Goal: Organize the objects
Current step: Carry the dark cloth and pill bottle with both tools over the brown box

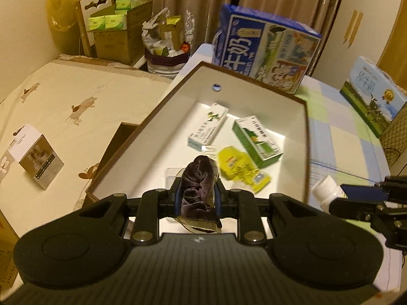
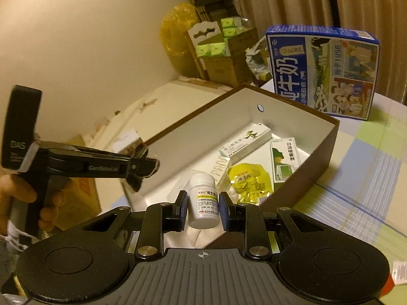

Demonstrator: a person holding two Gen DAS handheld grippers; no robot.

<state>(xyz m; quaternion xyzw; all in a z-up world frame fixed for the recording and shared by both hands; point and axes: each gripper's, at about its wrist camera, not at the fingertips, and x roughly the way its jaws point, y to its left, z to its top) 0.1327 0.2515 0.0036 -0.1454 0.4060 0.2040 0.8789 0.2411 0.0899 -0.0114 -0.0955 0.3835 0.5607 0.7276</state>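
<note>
Left gripper (image 1: 198, 198): jaws clamped on a dark bundled sock (image 1: 199, 180), held above the near end of the open box (image 1: 162, 106); a hand (image 2: 17, 198) grips its handle, seen in the right wrist view.

Right gripper (image 2: 203, 209): jaws closed on a white pill bottle (image 2: 204, 203), upright between the blue pads, at the near edge of the box; the same bottle (image 1: 326, 190) shows at the right side of the left wrist view.

Box: brown outside, white inside, one round hole in the far wall; stands on a checked tablecloth (image 1: 338, 137).

Contents of box: long white carton (image 1: 207, 127) with a green plant mark, lying flat; green and white carton (image 1: 257, 138) just beside it on the right; yellow packet (image 1: 236, 165) nearer, touching the green carton.

Beyond the box: large blue milk carton (image 1: 264, 50), standing on the cloth; a lighter blue carton (image 1: 374, 91) well apart to the right.

Left of the table: pale sheet with animal print (image 1: 63, 106); small grey and white box (image 1: 38, 160) resting on it.
</note>
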